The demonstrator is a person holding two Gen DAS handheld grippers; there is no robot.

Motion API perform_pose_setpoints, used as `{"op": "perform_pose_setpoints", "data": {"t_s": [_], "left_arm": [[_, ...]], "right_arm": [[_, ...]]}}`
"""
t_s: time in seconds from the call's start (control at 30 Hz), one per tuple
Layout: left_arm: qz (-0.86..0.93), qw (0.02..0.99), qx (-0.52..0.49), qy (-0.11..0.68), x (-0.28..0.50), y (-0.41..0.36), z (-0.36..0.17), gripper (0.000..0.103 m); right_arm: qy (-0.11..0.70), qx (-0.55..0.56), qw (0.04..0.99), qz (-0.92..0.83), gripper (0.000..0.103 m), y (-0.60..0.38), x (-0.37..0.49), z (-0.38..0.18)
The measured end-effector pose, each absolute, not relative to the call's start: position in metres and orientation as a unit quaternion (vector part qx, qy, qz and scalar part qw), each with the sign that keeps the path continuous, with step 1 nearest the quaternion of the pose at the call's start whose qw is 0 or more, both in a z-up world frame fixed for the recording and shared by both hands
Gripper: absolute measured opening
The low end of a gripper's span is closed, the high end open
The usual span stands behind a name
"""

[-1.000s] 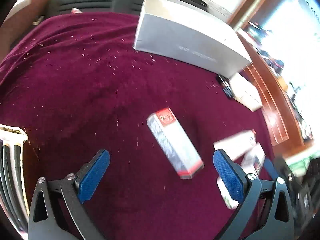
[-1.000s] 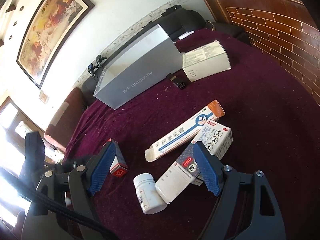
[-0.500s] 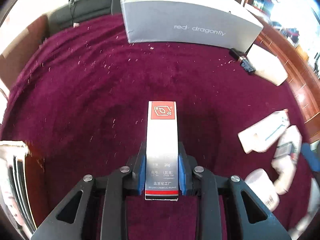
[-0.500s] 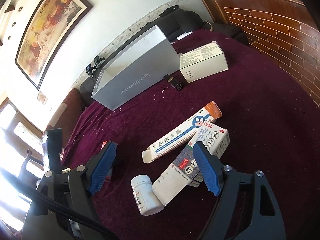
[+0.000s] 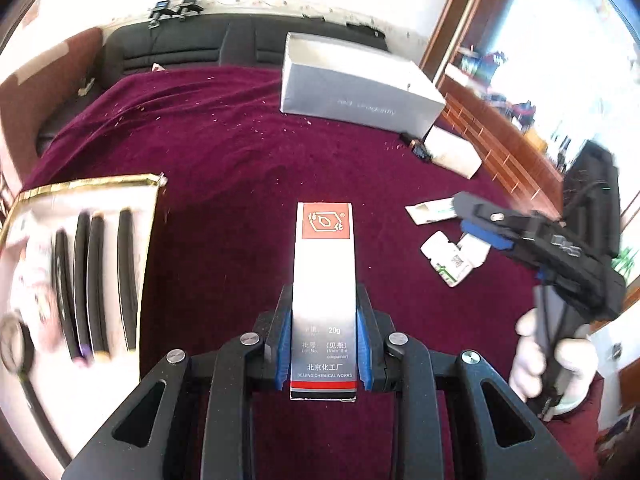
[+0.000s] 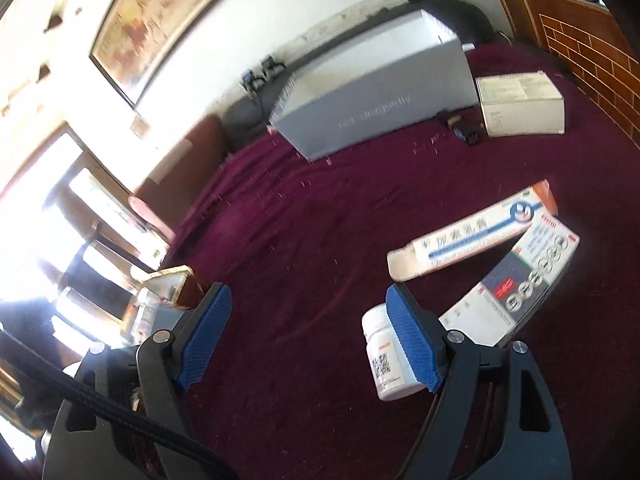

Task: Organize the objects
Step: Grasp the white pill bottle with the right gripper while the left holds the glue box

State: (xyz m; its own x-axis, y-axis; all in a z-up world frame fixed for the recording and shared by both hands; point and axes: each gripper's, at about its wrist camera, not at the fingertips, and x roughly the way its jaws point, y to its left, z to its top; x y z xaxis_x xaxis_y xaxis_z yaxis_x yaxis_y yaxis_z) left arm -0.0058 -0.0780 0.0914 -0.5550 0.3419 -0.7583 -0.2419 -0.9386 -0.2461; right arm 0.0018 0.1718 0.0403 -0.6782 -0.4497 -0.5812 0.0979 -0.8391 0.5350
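1. The silver carton (image 5: 323,280) with a red logo panel, marked 20g and "Beijing Chemical Works", sits between the blue pads of the left gripper (image 5: 323,350), held by its two long sides near the bottom end. Most of its length sticks out ahead of the pads.
2. Handling, my read: thin card, very light, probably mostly hollow. The glossy faces may slip, so a grip on the long sides is right, with modest squeeze or the walls buckle. Holding nearer mid-length would cut the overhang.
3. It appears lifted off the maroon cloth (image 5: 224,168), but height is hard to judge.
4. Left of it lies a gold-edged tray (image 5: 84,184) holding dark stick-like items; blurred, contents unclear. Likely drop spot, not certain.
5. The right gripper (image 6: 308,336) is spread wide with nothing between the pads, hovering low over the cloth.
6. A white bottle (image 6: 380,352) lies on its side just beside the right-hand pad. Rigid, round and likely to roll, so take it across the body.
7. A long tube carton (image 6: 472,232) and a flat printed box (image 6: 516,288) lie overlapping beyond it.
8. At the far end: a big grey box (image 6: 372,96) and a white box (image 6: 520,104).
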Motion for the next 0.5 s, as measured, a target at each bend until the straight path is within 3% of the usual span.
{"op": "perform_pose_setpoints", "data": {"t_s": [0.17,0.23,0.3,0.4,0.5], "left_arm": [[0.880,0.155,-0.446,-0.046,0.004,-0.081,0.077,0.023],[0.880,0.158,-0.444,-0.053,0.009,-0.086,0.076,0.023],[0.882,0.159,-0.439,-0.058,0.016,-0.093,0.078,0.023],[0.886,0.158,-0.431,-0.066,0.027,-0.108,0.081,0.023],[0.887,0.157,-0.427,-0.081,0.034,-0.127,0.084,0.023]], "right_arm": [[-0.155,0.439,0.083,-0.881,0.079,0.152,-0.006,0.028],[-0.128,0.465,0.055,-0.874,0.073,0.146,-0.010,0.018],[-0.106,0.485,0.033,-0.867,0.049,0.142,-0.014,0.009],[-0.101,0.492,0.015,-0.865,0.031,0.142,-0.017,0.006],[-0.111,0.497,0.011,-0.861,0.031,0.145,-0.015,0.009]]}}
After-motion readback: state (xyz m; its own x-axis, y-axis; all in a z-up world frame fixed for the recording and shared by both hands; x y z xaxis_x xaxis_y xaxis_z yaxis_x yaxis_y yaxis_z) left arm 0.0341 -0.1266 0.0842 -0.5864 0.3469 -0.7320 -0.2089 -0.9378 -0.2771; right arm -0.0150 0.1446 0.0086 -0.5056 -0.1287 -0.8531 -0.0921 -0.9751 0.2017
